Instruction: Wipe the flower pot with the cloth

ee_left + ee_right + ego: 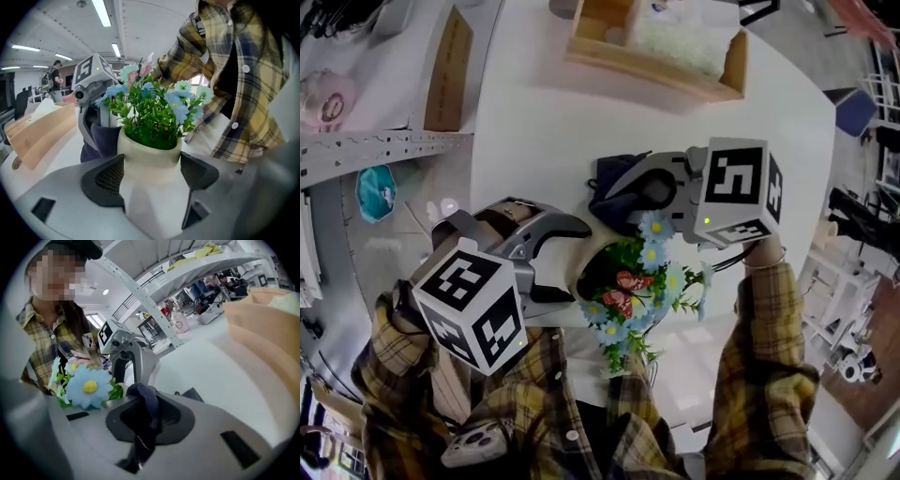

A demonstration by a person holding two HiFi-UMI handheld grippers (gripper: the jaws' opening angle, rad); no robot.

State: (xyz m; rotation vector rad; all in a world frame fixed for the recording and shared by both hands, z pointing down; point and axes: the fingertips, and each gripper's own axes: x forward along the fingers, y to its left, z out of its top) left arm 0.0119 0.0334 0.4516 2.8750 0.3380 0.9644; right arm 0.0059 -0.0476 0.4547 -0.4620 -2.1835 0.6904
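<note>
- We judge the flower pot (pixel 150 152) to be stiff, smooth and probably glazed, so likely slippery under hard pads and liable to chip if it tips. The flowers (pixel 642 281) look artificial and add little weight, but they make it top-heavy.
- The pot stands on the white table (pixel 544 94), just below the middle of the head view. We would hold it on the bare wall below the rim, clear of the leaves.
- The left gripper (pixel 574 262) reaches in from 8 o'clock. Its jaws stand moderately apart with the pot clasped between them, one pad on each side under the rim.
- The cloth (pixel 611 180) is dark, soft and limp, so it will fold round the curve of the pot.
- The right gripper (pixel 146 416) comes in from 2 o'clock. Its jaws are pinched narrow on a fold of the cloth, which lies bunched at the pot's 12 o'clock, touching or just beside it.
- A wooden box (pixel 675 70) sits well apart at 12 o'clock.
</note>
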